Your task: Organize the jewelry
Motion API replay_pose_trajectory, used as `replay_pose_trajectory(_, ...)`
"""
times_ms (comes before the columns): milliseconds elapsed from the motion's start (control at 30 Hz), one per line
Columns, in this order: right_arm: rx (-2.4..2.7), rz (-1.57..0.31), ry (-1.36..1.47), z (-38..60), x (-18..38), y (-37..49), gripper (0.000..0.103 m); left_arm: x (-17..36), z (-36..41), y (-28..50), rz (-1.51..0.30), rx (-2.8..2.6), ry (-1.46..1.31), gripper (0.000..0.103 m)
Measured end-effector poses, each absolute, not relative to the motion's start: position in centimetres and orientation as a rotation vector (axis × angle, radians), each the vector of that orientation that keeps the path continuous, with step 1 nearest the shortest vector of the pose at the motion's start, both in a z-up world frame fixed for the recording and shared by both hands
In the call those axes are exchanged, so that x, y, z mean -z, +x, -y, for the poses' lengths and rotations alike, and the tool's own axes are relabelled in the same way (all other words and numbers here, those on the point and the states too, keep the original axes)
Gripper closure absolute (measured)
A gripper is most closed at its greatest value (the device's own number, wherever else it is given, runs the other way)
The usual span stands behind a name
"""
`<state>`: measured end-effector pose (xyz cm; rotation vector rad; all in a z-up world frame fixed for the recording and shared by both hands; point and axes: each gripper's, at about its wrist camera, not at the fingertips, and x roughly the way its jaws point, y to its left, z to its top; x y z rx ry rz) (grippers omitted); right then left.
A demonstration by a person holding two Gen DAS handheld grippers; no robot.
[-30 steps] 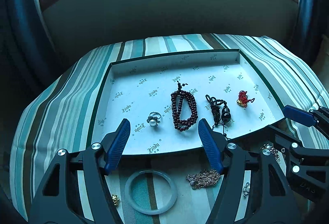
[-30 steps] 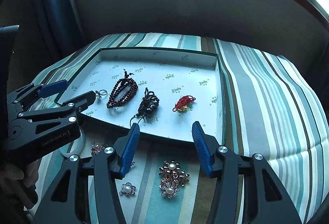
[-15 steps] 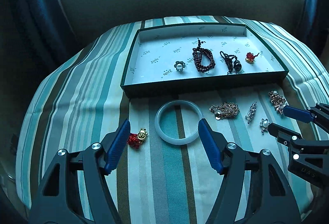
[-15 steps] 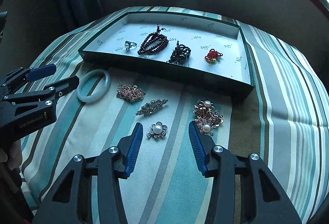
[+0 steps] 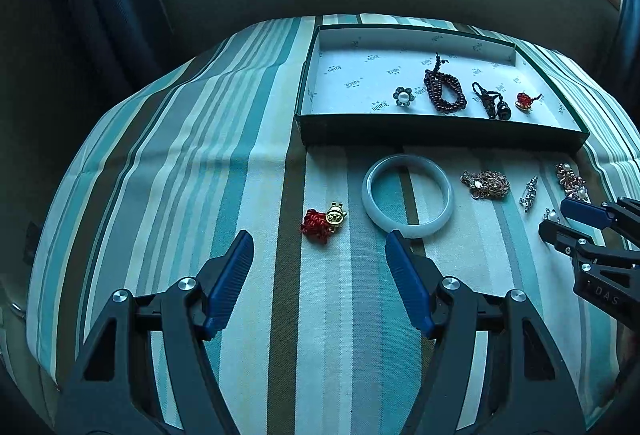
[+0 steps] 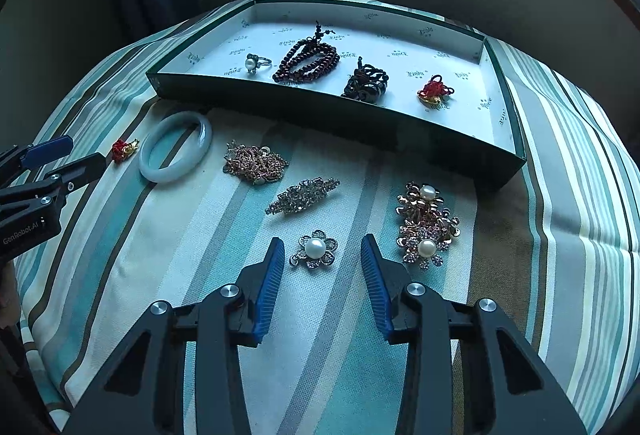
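A shallow green tray (image 5: pixel 440 131) (image 6: pixel 320 107) lined with white paper holds a pearl ring (image 5: pixel 403 96), a dark bead bracelet (image 5: pixel 444 91), a black pendant (image 5: pixel 494 103) and a red-gold charm (image 5: pixel 525 102). On the striped cloth in front lie a red-gold charm (image 5: pixel 322 223), a pale jade bangle (image 5: pixel 407 195), a chain heap (image 6: pixel 256 163), a rhinestone brooch (image 6: pixel 302 195), a pearl flower brooch (image 6: pixel 315 249) and a pearl cluster (image 6: pixel 426 225). My left gripper (image 5: pixel 320 243) is open, just short of the charm. My right gripper (image 6: pixel 322 251) is open around the pearl flower brooch.
The striped cloth covers a rounded table (image 5: pixel 180 175) that drops off at left and front. A dark wall and window sill stand behind the tray. The other gripper shows at each view's edge (image 5: pixel 592 231) (image 6: pixel 48 171).
Both grippers have drawn back from the tray and come down over the loose pieces on the cloth. The left has shifted left towards the red charm; the right now brackets the pearl flower brooch.
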<state>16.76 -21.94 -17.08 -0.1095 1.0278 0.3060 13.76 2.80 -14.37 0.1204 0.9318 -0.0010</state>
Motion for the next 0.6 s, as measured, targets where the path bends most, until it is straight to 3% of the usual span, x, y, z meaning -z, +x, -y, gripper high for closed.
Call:
replay_pose_trajectory(133, -0.321, -1.026, -0.114, 21.82, 17.02, 16.66, 0.078, 14.55, -2.68, 13.84, -0.938, 0.007, 0.120, 0.035)
replay_pose_trajectory(600, -0.301, -1.014, -0.117, 22.64, 16.69, 16.48, 0.079, 15.38, -3.36, 14.46, -0.962, -0.005, 0.102, 0.035)
